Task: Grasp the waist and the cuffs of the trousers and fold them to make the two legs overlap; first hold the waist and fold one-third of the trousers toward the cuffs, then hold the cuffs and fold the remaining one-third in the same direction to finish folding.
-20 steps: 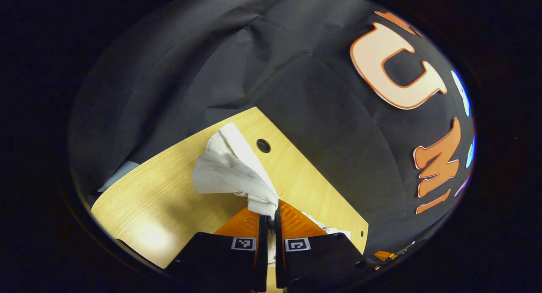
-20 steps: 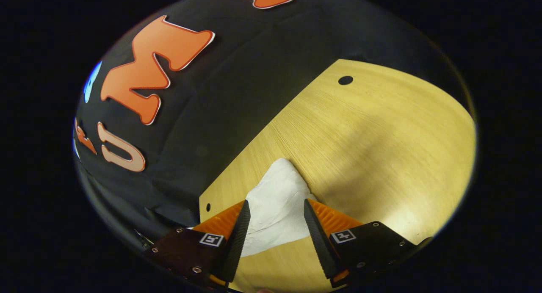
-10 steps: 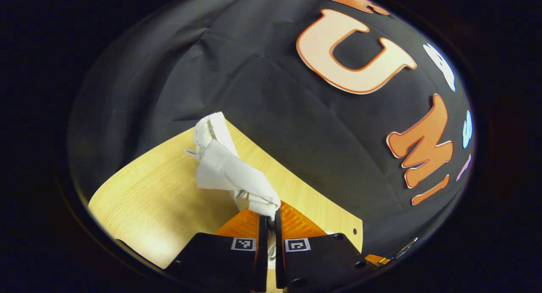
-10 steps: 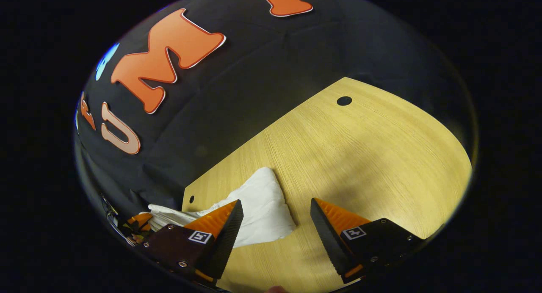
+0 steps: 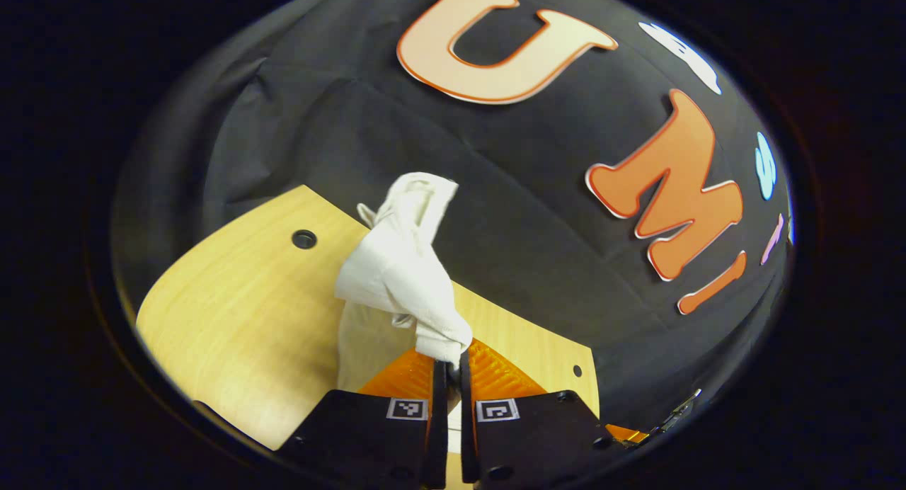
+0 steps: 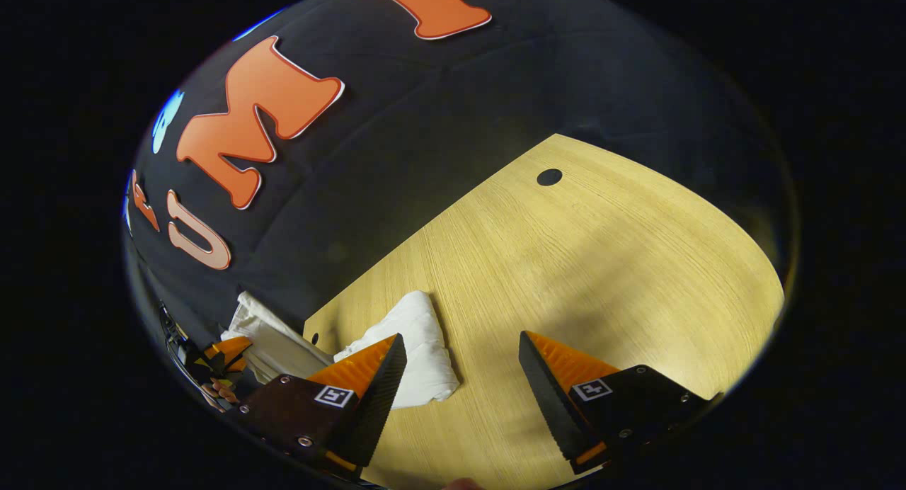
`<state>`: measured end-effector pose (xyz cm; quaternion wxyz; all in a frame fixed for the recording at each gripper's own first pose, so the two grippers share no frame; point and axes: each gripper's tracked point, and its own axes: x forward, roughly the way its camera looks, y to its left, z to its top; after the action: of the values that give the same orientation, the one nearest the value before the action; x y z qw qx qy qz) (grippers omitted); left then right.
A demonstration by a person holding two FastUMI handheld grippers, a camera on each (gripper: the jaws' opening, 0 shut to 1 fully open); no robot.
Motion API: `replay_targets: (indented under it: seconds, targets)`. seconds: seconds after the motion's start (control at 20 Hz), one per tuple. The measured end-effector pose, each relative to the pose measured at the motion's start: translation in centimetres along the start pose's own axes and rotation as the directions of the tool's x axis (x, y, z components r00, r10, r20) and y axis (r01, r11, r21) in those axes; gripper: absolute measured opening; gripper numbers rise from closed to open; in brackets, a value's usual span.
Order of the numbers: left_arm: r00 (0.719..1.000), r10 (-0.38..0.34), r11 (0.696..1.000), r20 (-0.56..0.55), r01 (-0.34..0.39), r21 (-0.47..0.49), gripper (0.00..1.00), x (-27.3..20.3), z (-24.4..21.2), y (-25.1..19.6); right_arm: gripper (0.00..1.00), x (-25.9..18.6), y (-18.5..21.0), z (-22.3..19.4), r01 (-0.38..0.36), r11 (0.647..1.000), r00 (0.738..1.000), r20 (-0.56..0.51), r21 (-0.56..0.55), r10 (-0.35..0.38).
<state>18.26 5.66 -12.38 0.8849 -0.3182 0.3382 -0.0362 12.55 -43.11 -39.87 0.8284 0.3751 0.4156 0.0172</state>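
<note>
Under my fingers lies the wooden table [image 6: 601,263], with a small round hole [image 6: 548,177] far ahead of my right gripper's fingers. The white trousers [image 5: 403,277] rise in a bunch straight up from the tips of my left gripper [image 5: 447,366], whose fingers are clenched on the cloth, and a part of them hangs down to the table just left of these fingers. My right gripper [image 6: 459,362] is released with its fingers wide apart above the table, grasping nothing, and a fold of the trousers [image 6: 417,348] lies just beside its left finger.
</note>
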Motion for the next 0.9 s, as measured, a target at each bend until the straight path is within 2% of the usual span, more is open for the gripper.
replay_targets:
  seconds: [0.5,0.7,0.9]
  targets:
    - [0.987,-0.056,0.993,-0.15,0.071,0.096,0.12,6.0,-9.2,-9.8,0.96,-2.4,-5.6,1.7,0.023,0.999,1.0,0.016,0.025,-0.023]
    - [0.964,-0.072,0.984,-0.258,0.11,0.137,0.12,6.7,-13.9,-12.0,0.96,-3.0,-7.2,1.8,0.038,0.999,0.999,0.02,0.031,-0.039]
    - [0.944,-0.051,0.952,-0.325,0.144,0.269,0.12,6.4,-18.7,-12.7,0.96,-3.2,-7.9,1.5,0.035,0.999,0.999,0.018,0.032,-0.036]
